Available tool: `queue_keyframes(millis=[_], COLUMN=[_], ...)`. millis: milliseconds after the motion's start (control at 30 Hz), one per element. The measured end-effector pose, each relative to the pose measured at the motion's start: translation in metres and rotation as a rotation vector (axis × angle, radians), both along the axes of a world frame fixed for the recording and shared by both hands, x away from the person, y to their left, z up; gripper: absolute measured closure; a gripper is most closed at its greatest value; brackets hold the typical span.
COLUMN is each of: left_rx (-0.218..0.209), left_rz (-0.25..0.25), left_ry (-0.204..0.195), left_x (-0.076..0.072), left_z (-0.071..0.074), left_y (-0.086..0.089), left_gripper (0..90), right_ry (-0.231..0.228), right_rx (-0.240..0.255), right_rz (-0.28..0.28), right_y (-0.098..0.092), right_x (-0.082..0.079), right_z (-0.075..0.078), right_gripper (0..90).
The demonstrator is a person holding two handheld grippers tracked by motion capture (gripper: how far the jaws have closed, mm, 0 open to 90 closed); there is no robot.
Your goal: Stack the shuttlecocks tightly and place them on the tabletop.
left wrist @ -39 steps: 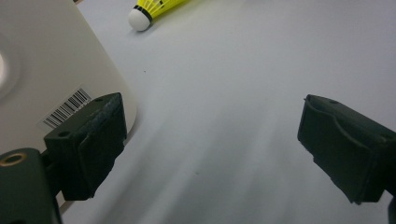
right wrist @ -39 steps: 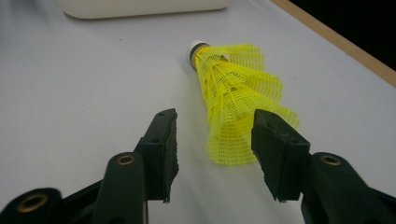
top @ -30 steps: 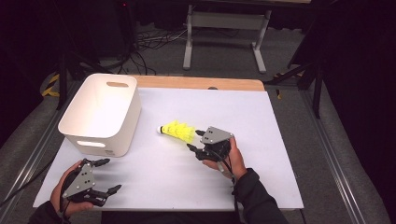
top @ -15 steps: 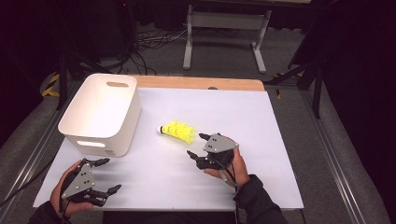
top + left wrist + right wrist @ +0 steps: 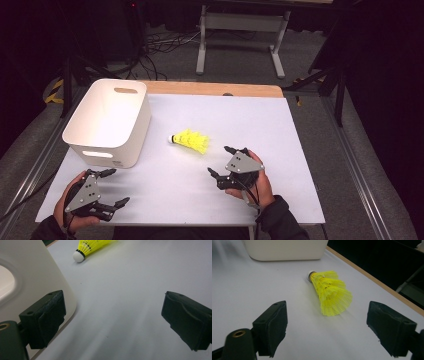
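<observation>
My right gripper (image 5: 226,162) and left gripper (image 5: 108,187) are black, each topped by a grey three-cornered plate; dark sleeves cover my forearms.

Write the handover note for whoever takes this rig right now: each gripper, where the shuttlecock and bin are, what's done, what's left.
Right gripper: open, nothing between the jaws, which have just been opening. It sits on the near side of the shuttlecock, apart from it.
Left gripper: open, holding nothing, at the near left corner of the table, just in front of the bin.
Yellow shuttlecock: lies on its side on the white tabletop, white cork end toward the bin, touching neither gripper.
White bin: stands upright at the left of the table; what shows of its inside is bare.
Done: shuttlecock lies free on the table.
Left: likely grasp it and drop it in the bin.
</observation>
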State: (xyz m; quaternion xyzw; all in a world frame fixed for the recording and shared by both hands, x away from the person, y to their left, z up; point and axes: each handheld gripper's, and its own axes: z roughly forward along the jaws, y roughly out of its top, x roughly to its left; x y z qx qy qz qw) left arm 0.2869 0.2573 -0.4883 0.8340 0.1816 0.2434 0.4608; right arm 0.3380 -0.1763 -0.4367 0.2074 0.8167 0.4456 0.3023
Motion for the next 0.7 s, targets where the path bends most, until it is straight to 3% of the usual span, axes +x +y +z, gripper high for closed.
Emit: queue_keyframes(millis=[133,500,700], left_rx=[0.0,-0.009,-0.007], left_rz=[0.001,0.002,-0.001], left_ry=[-0.006,-0.004,-0.006], left_x=[0.0,0.001,0.002], left_z=[0.0,0.0,0.0], left_y=[0.0,0.0,-0.001], left_gripper=[5.9,5.8,5.8], right_ry=[0.001,0.008,0.013], right_rx=[0.009,-0.042,-0.033], right_rz=[-0.007,-0.027,-0.036], right_y=[-0.006,-0.017,-0.025], right_x=[-0.003,-0.009,-0.014], right_z=[-0.003,-0.019,-0.026], right_gripper=[14.7,12.8,12.3])
